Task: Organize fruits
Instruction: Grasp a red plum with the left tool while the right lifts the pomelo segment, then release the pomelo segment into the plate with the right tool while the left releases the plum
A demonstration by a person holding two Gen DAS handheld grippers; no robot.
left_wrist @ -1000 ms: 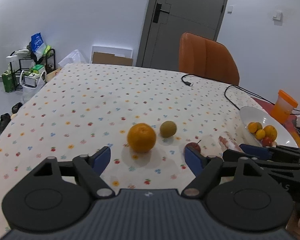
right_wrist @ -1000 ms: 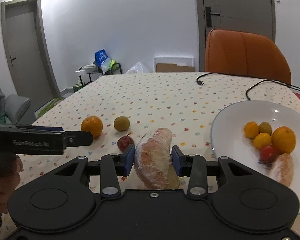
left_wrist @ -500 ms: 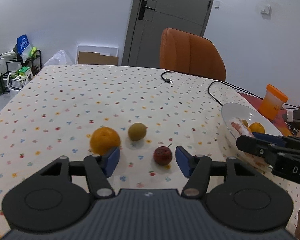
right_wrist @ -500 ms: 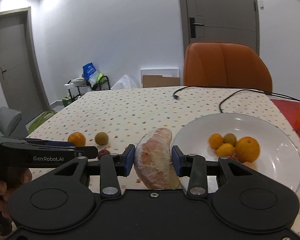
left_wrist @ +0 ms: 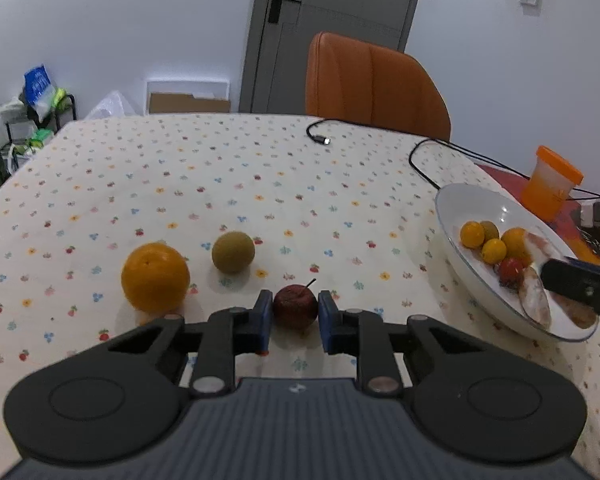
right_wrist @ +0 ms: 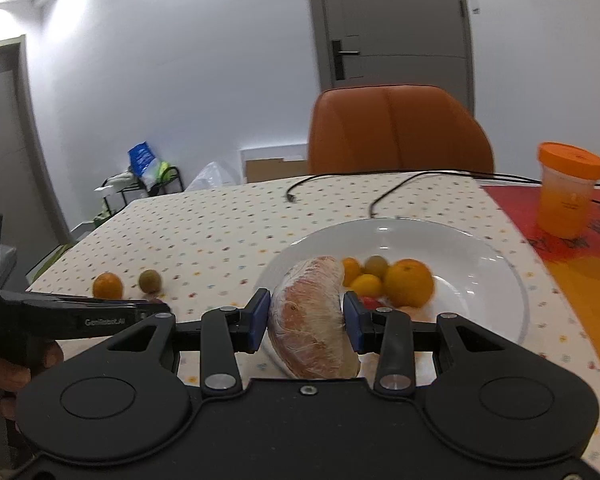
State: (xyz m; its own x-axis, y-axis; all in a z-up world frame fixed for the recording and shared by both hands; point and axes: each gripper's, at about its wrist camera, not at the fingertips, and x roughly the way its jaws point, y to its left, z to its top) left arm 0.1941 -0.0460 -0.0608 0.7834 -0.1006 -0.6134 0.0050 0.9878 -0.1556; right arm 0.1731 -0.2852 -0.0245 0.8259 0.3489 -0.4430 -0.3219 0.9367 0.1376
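Observation:
A small dark red apple (left_wrist: 295, 305) sits on the dotted tablecloth, and my left gripper (left_wrist: 295, 314) is shut on it, blue pads touching both sides. To its left lie a large orange (left_wrist: 155, 276) and a green-brown round fruit (left_wrist: 233, 251). My right gripper (right_wrist: 306, 316) is shut on a plastic-wrapped pink citrus segment (right_wrist: 312, 312), held over the near left rim of the white plate (right_wrist: 420, 232). The plate holds an orange (right_wrist: 408, 282), small yellow-orange fruits, a green one and a red one.
An orange chair (left_wrist: 372, 84) stands behind the table's far edge. A black cable (left_wrist: 420, 152) loops across the cloth toward the plate. An orange-lidded jar (right_wrist: 566, 196) sits on a red mat to the plate's right. A hand holds the left gripper's handle.
My left gripper moved right past the orange and shut on the red apple. My right gripper carried the wrapped segment from the cloth to above the plate's rim.

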